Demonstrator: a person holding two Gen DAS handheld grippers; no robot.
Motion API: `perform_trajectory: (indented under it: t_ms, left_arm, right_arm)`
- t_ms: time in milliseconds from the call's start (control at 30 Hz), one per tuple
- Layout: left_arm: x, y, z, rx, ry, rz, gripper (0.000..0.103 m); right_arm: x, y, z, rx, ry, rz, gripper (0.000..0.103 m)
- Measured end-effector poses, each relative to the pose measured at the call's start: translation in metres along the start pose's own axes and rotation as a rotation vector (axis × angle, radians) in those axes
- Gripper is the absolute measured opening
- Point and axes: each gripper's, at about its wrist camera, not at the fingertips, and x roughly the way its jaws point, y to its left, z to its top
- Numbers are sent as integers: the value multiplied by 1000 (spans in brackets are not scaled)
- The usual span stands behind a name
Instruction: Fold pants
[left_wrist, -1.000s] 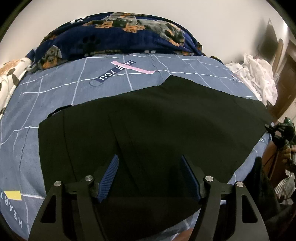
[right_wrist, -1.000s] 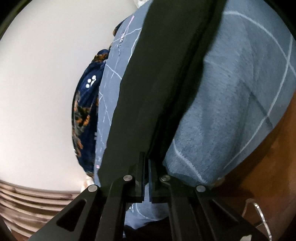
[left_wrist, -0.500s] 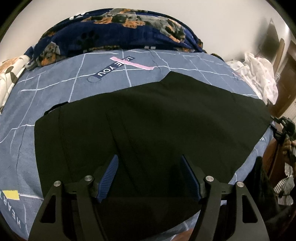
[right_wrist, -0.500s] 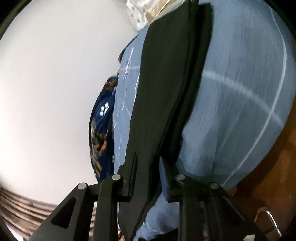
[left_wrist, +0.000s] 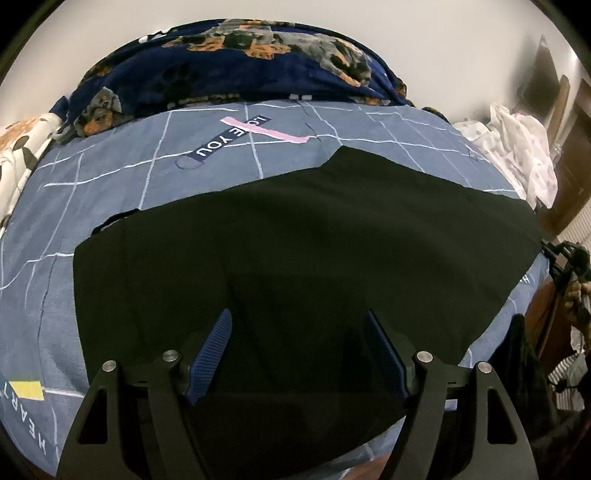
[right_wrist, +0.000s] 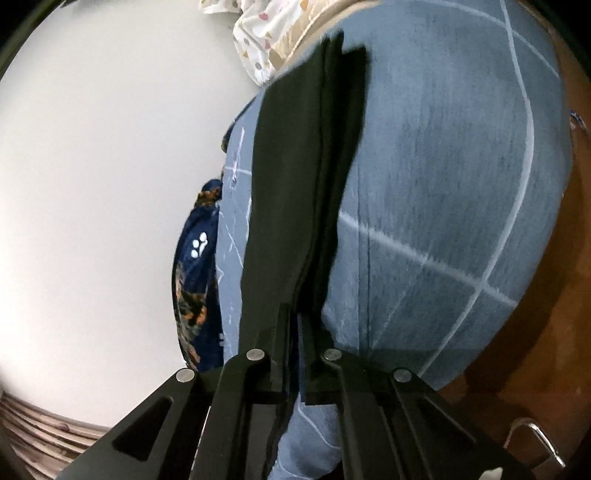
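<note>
Since half a second back, right gripper (right_wrist: 293, 325) jaws have narrowed again onto the pants (left_wrist: 314, 251) edge. Left gripper (left_wrist: 297, 343) jaws wide, hovering over cloth spread flat on the bed (left_wrist: 110, 177) ahead. Legs seemingly doubled lengthwise; cross folds likely remain.

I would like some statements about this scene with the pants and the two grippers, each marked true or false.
1. The left gripper is open above the black pants. True.
2. The right gripper is wide open. False: its jaws are shut on the pants' edge.
3. The pants lie on a red sheet. False: the bed sheet is blue-grey with white lines.
4. A dog-print blanket lies beyond the pants. True.
</note>
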Motion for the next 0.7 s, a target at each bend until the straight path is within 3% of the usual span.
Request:
perform_trajectory:
  t_ms: [133,267,433,500,600,700]
  left_arm:
    - [4,-2,-1,7,8,3,74]
    - [-1,3,0,-10,-14,0,74]
    - [-34,54,-2,-166,-73,20,74]
    - [-44,82,-9,-244,-58,35,73]
    - [-53,115,-25,-304,3,58,61]
    - [-60,126,-41,-327,36,15,57]
  right_arm:
    - [0,1,12,11,-6,-1,12]
    - [5,0,15,-1,-9,-54,2]
    - [7,-2,15,-9,-6,-62,0]
    - [6,-3,15,-3,-6,-63,0]
    - [7,-9,14,41,-10,-30,0]
    - [7,-12,12,62,-17,-16,0]
